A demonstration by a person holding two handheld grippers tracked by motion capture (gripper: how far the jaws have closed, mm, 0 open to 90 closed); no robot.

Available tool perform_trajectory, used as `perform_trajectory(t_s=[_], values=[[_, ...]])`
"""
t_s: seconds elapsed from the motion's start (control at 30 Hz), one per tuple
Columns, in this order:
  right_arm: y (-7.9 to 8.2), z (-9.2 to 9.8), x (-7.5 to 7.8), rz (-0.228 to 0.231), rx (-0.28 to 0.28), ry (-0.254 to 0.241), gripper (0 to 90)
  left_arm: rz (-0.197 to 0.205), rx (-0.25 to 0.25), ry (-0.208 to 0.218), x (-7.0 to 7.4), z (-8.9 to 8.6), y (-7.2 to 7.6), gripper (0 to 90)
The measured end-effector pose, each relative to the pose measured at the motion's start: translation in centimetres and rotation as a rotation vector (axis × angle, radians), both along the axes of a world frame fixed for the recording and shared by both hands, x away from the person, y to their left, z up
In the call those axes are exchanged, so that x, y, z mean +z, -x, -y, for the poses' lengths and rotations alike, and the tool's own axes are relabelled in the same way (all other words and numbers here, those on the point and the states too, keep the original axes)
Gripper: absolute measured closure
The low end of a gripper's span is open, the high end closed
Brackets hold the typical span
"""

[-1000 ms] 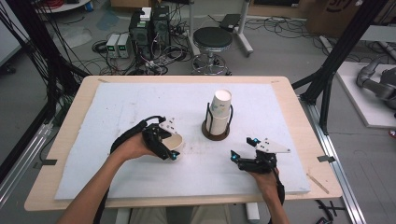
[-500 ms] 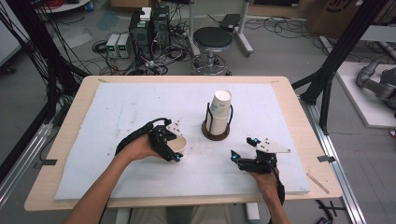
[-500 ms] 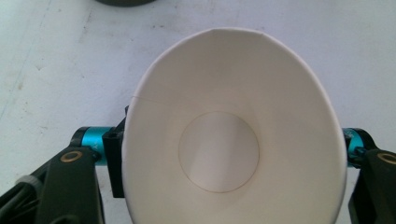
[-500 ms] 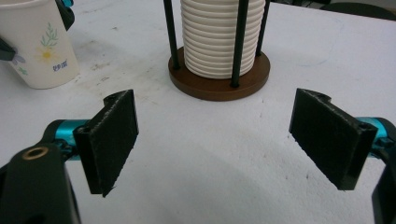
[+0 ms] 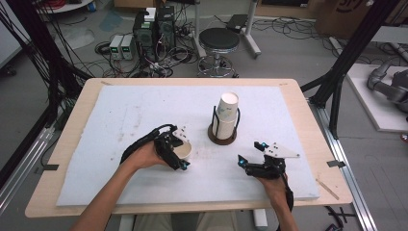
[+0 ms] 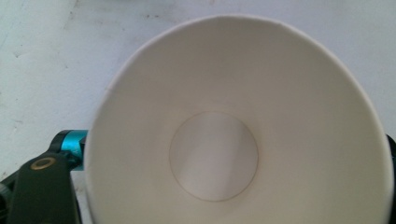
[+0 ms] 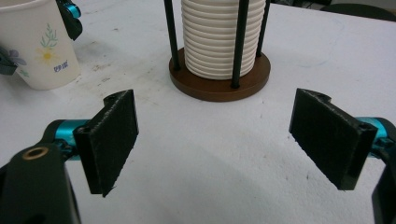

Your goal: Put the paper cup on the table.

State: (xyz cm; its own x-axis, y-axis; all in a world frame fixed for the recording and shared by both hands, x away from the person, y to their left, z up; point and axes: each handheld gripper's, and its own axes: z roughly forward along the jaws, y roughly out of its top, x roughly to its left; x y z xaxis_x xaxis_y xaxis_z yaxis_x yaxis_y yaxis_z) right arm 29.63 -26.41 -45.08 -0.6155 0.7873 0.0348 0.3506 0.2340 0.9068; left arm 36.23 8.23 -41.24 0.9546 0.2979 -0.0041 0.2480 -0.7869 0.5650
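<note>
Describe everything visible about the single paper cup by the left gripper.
The paper cup is white and looks like thin paper, with a rolled rim and a small flower print plus tiny lettering on its side. It stands upright, mouth up, on the white mat, to the left of the cup holder and apart from it. Inside it is empty, its round bottom seam plain to see. The left gripper has its jaws on either side of the cup; they have just been opening, so the grip looks released.
</note>
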Motion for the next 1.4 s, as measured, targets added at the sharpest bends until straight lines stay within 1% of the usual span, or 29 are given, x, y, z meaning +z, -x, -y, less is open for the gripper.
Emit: perform_trajectory(t_s=[0.03, 0.07, 0.17, 0.2, 0.27, 0.3, 0.33, 0.43, 0.47, 0.5, 0.53, 0.6, 0.67, 0.77, 0.87, 0.93, 1.03, 1.13, 1.3, 1.37, 1.4], values=[[0.0, 0.0, 0.0, 0.002, 0.001, 0.0, 15.8, 0.011, 0.0, 0.004, 0.1, 0.1, 0.0, 15.5], [0.0, 0.0, 0.0, 0.0, 0.001, -0.002, 15.8, 0.014, 0.001, 0.006, 0.0, 0.2, 0.1, 15.2], [0.0, 0.0, 0.0, -0.001, 0.001, -0.002, 15.8, 0.007, 0.005, -0.002, 0.0, 0.2, 0.1, 12.2], [0.0, 0.0, 0.0, -0.001, 0.001, -0.002, 15.8, 0.012, 0.011, -0.003, 0.0, 0.1, 0.1, 12.2], [0.0, 0.0, 0.0, 0.001, 0.003, -0.001, 15.8, 0.022, 0.029, 0.001, 0.2, 0.1, 0.1, 8.2], [0.0, 0.0, 0.0, 0.001, 0.003, -0.001, 15.8, 0.022, 0.029, 0.001, 0.2, 0.1, 0.1, 7.9], [0.0, 0.0, 0.0, 0.0, 0.004, -0.002, 15.8, 0.009, 0.034, 0.006, 0.3, 0.0, 0.1, 7.8], [0.0, 0.0, 0.0, -0.004, 0.004, -0.003, 15.8, 0.009, 0.044, 0.003, 0.4, -0.1, 0.3, 7.3], [0.0, 0.0, 0.0, -0.006, 0.003, -0.004, 15.8, 0.002, 0.054, 0.02, 0.4, -0.2, 0.4, 7.3], [0.0, 0.0, 0.0, -0.008, 0.004, -0.004, 15.8, 0.002, 0.054, 0.02, 0.4, -0.2, 0.4, 7.3], [0.0, 0.0, 0.0, -0.007, 0.006, -0.002, 15.9, -0.002, 0.067, 0.036, 0.3, -0.5, 0.6, 7.3], [0.0, 0.0, 0.0, -0.003, 0.005, -0.001, 15.8, 0.002, 0.069, 0.037, 0.1, -0.7, 0.7, 7.3], [0.0, 0.0, 0.0, -0.01, 0.004, -0.006, 15.8, -0.001, 0.076, 0.054, 0.0, -1.0, 0.9, 7.3], [0.0, 0.0, 0.0, -0.008, 0.003, -0.003, 15.8, -0.003, 0.075, 0.046, -0.2, -1.3, 1.1, 7.3], [0.0, 0.0, 0.0, -0.006, 0.006, -0.001, 15.9, -0.002, 0.088, 0.065, -0.5, -1.7, 1.3, 7.3], [0.0, 0.0, 0.0, -0.006, 0.005, 0.001, 15.8, 0.003, 0.087, 0.058, -0.7, -1.8, 1.3, 7.3], [0.0, 0.0, 0.0, -0.002, 0.003, 0.003, 15.8, -0.002, 0.09, 0.062, -0.9, -1.8, 1.3, 7.3], [0.0, 0.0, 0.0, -0.003, 0.003, 0.001, 15.8, 0.004, 0.092, 0.064, -1.0, -1.9, 1.4, 7.3], [0.0, 0.0, 0.0, -0.003, 0.004, 0.002, 15.8, -0.001, 0.107, 0.078, -1.0, -2.2, 1.4, 7.3], [0.0, 0.0, 0.0, -0.004, 0.004, -0.004, 15.8, 0.006, 0.107, 0.081, -0.7, -2.4, 1.5, 7.3], [0.0, 0.0, 0.0, -0.002, 0.004, -0.003, 15.8, 0.008, 0.117, 0.086, -0.7, -2.5, 1.7, 7.3]])
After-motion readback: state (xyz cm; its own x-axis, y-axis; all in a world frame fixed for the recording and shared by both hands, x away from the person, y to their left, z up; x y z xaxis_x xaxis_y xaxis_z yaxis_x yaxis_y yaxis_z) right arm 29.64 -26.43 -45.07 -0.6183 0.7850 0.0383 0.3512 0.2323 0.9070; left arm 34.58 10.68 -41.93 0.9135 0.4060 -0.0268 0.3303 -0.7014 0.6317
